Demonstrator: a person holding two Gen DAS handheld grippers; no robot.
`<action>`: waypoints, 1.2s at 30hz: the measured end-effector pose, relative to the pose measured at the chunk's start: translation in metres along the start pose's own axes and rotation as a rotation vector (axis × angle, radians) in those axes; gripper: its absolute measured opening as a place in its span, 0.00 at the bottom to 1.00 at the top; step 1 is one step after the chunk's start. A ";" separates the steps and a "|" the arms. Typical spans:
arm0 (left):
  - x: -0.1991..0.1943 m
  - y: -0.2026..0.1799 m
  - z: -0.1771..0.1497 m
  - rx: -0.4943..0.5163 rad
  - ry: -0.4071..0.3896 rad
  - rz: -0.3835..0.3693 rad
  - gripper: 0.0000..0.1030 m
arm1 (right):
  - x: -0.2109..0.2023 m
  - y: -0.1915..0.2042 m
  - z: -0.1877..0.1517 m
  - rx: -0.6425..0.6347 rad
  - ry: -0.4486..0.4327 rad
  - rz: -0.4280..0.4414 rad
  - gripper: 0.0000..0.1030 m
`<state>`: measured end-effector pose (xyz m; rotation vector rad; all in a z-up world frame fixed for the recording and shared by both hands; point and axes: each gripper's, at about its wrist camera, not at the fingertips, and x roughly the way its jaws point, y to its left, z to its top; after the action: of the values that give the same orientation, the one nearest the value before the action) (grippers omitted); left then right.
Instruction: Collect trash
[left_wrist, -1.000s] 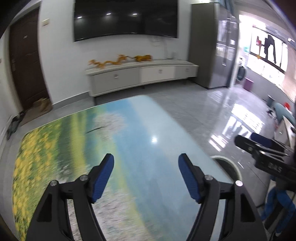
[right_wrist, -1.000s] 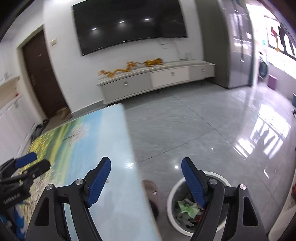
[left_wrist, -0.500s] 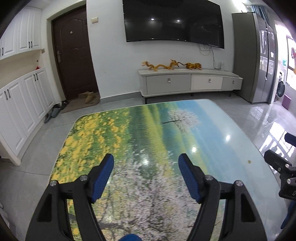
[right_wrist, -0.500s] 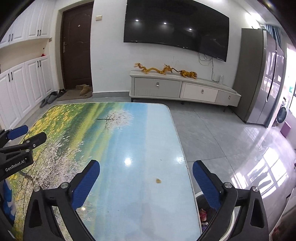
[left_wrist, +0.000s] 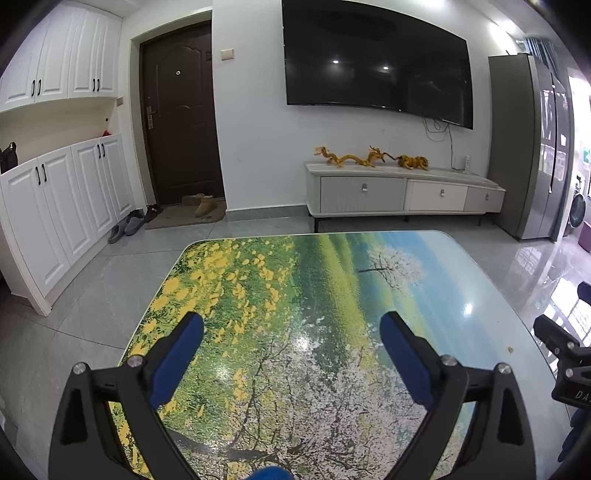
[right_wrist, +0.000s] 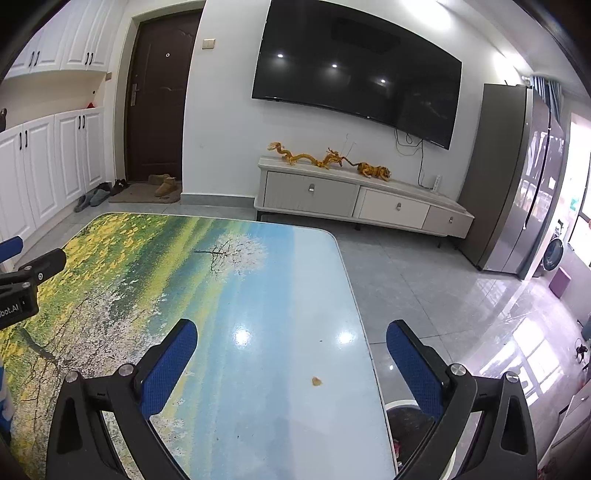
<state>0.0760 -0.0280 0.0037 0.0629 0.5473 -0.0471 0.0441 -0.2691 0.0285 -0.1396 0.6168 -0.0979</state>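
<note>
A small tan crumb (right_wrist: 316, 381) lies on the glossy landscape-print table (right_wrist: 229, 295) near its right edge; it also shows in the left wrist view (left_wrist: 511, 348). My right gripper (right_wrist: 291, 354) is open and empty above the table, the crumb just ahead between its fingers. My left gripper (left_wrist: 291, 347) is open and empty over the table's flowery left part (left_wrist: 280, 314). A white-rimmed trash bin (right_wrist: 404, 424) stands on the floor by the table's right edge, mostly hidden behind my right finger.
A white TV cabinet (right_wrist: 354, 199) with golden dragon figures stands at the far wall under a large TV (right_wrist: 354, 70). A dark door (left_wrist: 181, 122), shoes and white cupboards (left_wrist: 55, 199) are at the left. A grey fridge (right_wrist: 517, 177) is at the right.
Both grippers have swung left from the floor and bin side to face the table and far wall. The bin has slid out of the middle of the right view. Both stay open.
</note>
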 end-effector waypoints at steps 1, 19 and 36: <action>0.000 0.001 0.000 -0.005 -0.002 -0.001 0.94 | 0.000 0.000 0.000 -0.001 -0.004 -0.003 1.00; 0.003 0.007 0.000 0.014 -0.020 0.046 0.94 | 0.002 0.006 0.008 0.002 -0.048 0.018 1.00; -0.014 -0.010 0.003 0.013 -0.027 -0.023 0.94 | -0.004 -0.013 -0.002 0.040 -0.040 0.000 1.00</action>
<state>0.0650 -0.0375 0.0125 0.0685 0.5209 -0.0738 0.0394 -0.2811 0.0312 -0.1026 0.5742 -0.1072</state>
